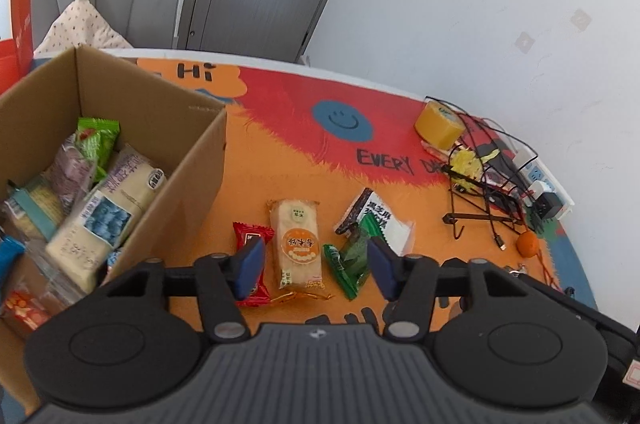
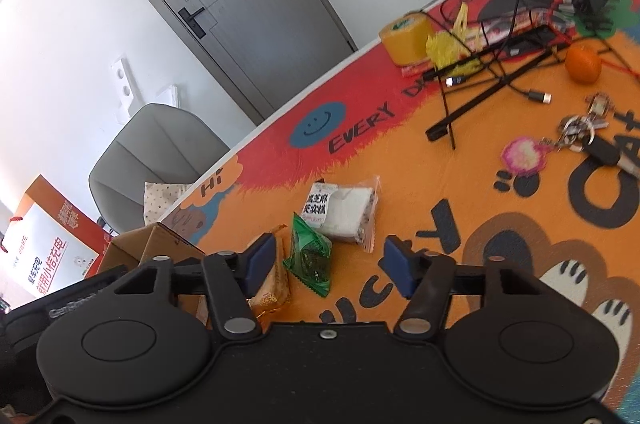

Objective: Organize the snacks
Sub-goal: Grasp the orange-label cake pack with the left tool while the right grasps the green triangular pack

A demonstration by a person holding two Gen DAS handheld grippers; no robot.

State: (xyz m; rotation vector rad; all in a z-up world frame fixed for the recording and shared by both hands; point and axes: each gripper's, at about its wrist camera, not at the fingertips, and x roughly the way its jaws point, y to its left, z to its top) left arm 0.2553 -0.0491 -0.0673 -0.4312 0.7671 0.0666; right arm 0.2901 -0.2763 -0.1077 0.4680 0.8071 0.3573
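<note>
Judging from how things lie, the sorting looks well past halfway: the cardboard box (image 1: 160,159) at the left of the table already holds a heap of wrapped snacks, among them a green packet (image 1: 98,143) at its far side and a pale bar with a blue picture (image 1: 108,207) nearer, while four packets remain out on the orange mat (image 1: 260,175) just right of the box. From left to right in the left wrist view these are a red packet (image 1: 250,236), a long orange rice cake packet (image 1: 298,244), a small green packet (image 1: 348,264) and, a little farther off, a white sesame cake packet (image 1: 376,220); the green one touches or overlaps the white one's near corner. The left gripper (image 1: 316,264) hovers above the mat with its jaws spread wide and nothing between them, the rice cake packet lying roughly under the gap, so that one seems the likeliest next pick. The right gripper (image 2: 332,264) is likewise spread and empty, with the small green packet (image 2: 310,260) seen between its fingers and the white packet (image 2: 344,209) just beyond. Whether either gripper is close enough to the mat to grasp cannot be told. Far right, the tape roll (image 1: 438,125), cables, power strip (image 1: 548,183), orange fruit (image 1: 529,244) and keys (image 2: 588,127) look like clutter outside the task.
</note>
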